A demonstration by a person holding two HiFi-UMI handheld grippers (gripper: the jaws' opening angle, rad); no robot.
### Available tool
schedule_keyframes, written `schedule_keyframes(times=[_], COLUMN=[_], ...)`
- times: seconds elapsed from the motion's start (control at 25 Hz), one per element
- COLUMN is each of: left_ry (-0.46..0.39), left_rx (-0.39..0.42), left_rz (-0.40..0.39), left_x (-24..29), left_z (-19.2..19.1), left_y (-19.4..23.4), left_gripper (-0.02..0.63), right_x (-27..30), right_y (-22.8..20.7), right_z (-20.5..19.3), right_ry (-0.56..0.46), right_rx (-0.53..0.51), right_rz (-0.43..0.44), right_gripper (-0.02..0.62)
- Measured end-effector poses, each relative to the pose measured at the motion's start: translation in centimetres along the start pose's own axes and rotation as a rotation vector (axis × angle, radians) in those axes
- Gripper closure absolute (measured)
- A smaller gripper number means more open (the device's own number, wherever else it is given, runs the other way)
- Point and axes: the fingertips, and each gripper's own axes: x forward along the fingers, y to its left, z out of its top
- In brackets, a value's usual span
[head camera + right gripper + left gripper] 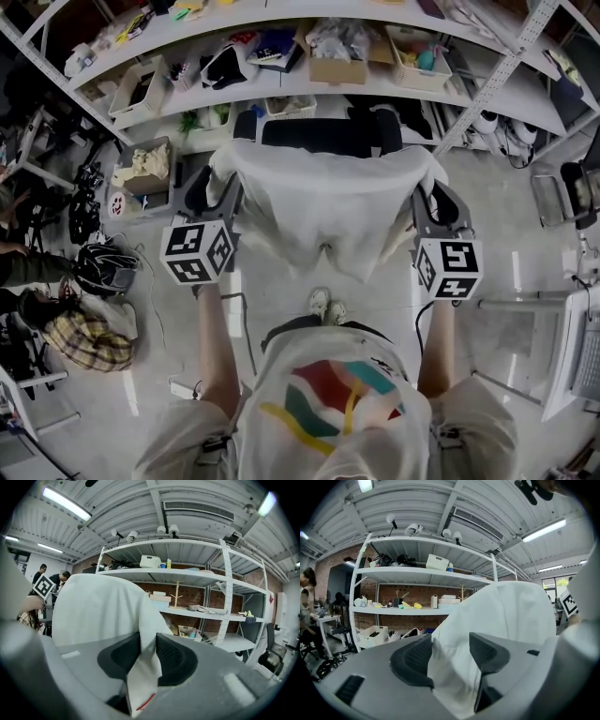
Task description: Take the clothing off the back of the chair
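Cluttered workshop: white shelving (291, 21) spans the room, with a cardboard box (337, 67) on one tier and a white bin (139, 91) at the shelving's left end. On the floor left of the shelving sit a crate of crumpled cloth (145, 167) and a plaid bag (86, 339).

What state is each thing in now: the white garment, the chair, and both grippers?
White garment: draped over the chair back, not yet lifted.
Chair: upright, backrest mostly covered by the garment.
Left gripper: open, cloth between its fingers, not pinched.
Right gripper: shut on a fold of the garment.
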Motion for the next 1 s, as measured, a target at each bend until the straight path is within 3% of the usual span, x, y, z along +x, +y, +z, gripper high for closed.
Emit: schedule_keyframes(times=[0.2,0.32,0.48,0.84,1.0], left_ry=[0.024,0.058,0.075,0.064,0.087], left_rx=[0.011,0.017,0.046,0.068,0.042], left_rz=[-0.003,-0.008,0.011,0.043,0.047], left_x=[0.1,0.2,0.2,0.4,-0.2], left_z=[-0.5,-1.0,-1.1,-1.0,-2.2], left_y=[0.1,0.0,-0.3,-0.2,-0.5], left_gripper=[0.366,0.473,0.565,0.582,0.581], right_x=[0.0,-0.1,-0.1,0.7,0.6], right_y=[0.1,0.3,0.5,0.7,1.0], right_z=[0.0,0.1,0.1,0.1,-0.6], right_ry=[-0.004,-0.005,-0.003,0.010,0.031], right_rx=[0.003,-0.009,-0.025,-0.037,-0.022], right_rz=[-0.001,-0.005,-0.011,-0.016,-0.010], right_gripper=[0.523,0.541,0.554,0.588,0.588])
